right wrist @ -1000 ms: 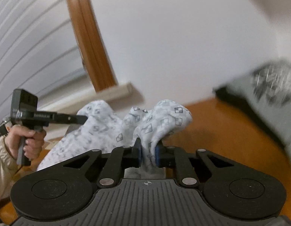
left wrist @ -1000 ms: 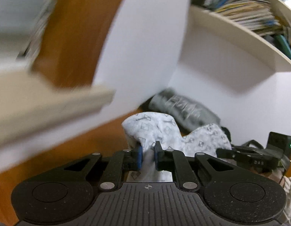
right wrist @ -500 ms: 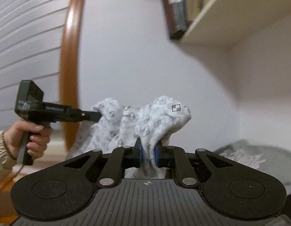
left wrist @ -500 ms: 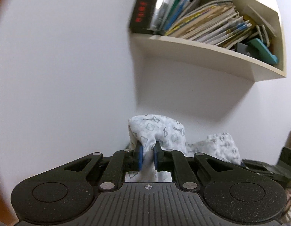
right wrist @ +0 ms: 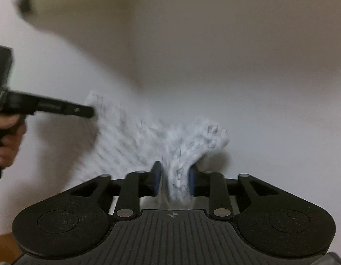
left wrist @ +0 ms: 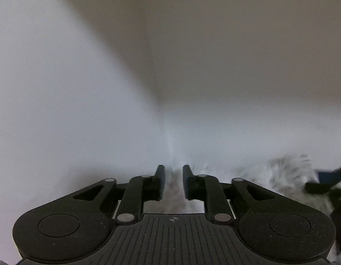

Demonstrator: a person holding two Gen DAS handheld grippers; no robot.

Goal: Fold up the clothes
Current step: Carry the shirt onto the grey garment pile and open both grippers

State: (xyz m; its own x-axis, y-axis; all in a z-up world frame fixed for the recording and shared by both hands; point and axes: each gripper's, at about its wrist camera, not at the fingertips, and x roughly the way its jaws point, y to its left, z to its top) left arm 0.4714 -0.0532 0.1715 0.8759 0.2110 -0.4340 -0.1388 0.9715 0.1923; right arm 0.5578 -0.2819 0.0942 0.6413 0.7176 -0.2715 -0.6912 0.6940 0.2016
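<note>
Against the white wall point(right wrist: 269, 121), white square-printed garment point(right wrist: 130, 137) hangs blurred, stretched between left gripper point(left wrist: 173, 184) and right gripper point(right wrist: 173, 180), fingers clenched on cloth; likely mid-shake, then needs flat laying.

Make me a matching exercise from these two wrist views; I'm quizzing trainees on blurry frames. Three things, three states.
Things:
1. patterned garment
2. right gripper
3. hand

States:
A. grips a black handle at the left edge
B. motion-blurred, stretched between both grippers
C. pinches a fold of cloth

Pairs: 1-B, 2-C, 3-A
</note>
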